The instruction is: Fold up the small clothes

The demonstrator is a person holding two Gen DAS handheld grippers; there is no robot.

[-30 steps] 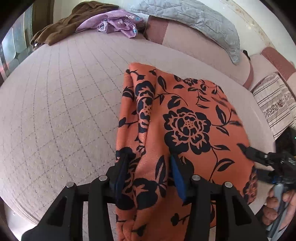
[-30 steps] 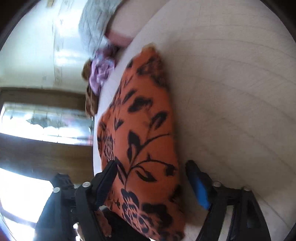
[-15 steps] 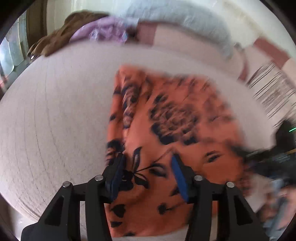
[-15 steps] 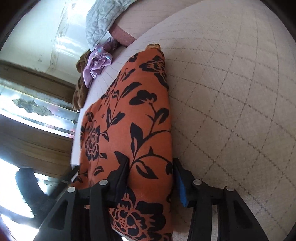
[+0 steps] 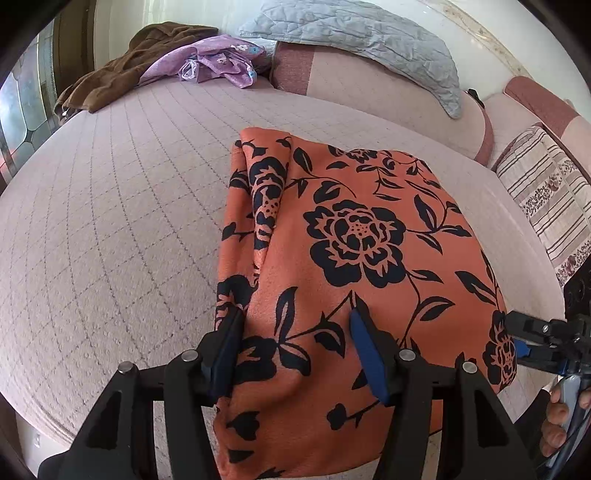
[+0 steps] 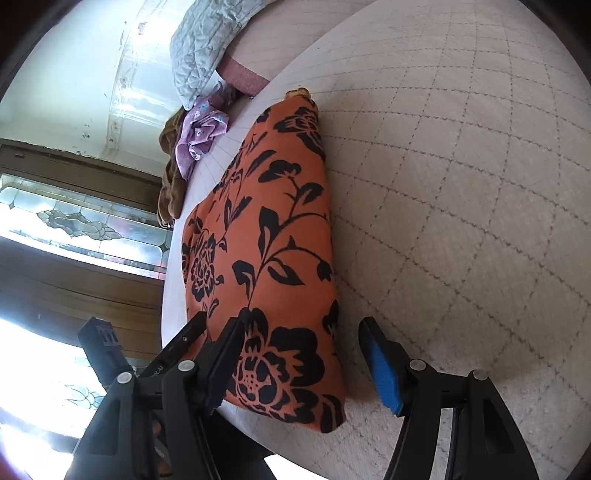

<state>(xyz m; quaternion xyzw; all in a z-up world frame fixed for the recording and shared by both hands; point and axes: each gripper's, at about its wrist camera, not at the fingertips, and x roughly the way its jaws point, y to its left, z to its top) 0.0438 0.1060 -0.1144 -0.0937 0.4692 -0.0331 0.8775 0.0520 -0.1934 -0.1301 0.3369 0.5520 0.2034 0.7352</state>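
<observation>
An orange garment with black flowers (image 5: pixel 351 240) lies folded on the quilted bed (image 5: pixel 110 221), its near end hanging over the bed's front edge. My left gripper (image 5: pixel 295 343) is open, its jaws astride the garment's near left part and nothing is pinched. My right gripper (image 6: pixel 301 354) is open over the garment's near right corner (image 6: pixel 288 369); it also shows in the left wrist view (image 5: pixel 524 339) at the garment's right edge. The garment's underside is hidden.
A brown garment (image 5: pixel 110 70) and a purple floral one (image 5: pixel 214 61) lie at the bed's far left. A grey quilted pillow (image 5: pixel 351 33) rests on the pink headboard cushion (image 5: pixel 369 85). A striped pillow (image 5: pixel 546 199) lies at the right. A window (image 6: pixel 74 221) is beyond the bed.
Both grippers have pulled back slightly along the garment. The right gripper has opened wider after narrowing on the garment's corner. The garment lies flatter.
</observation>
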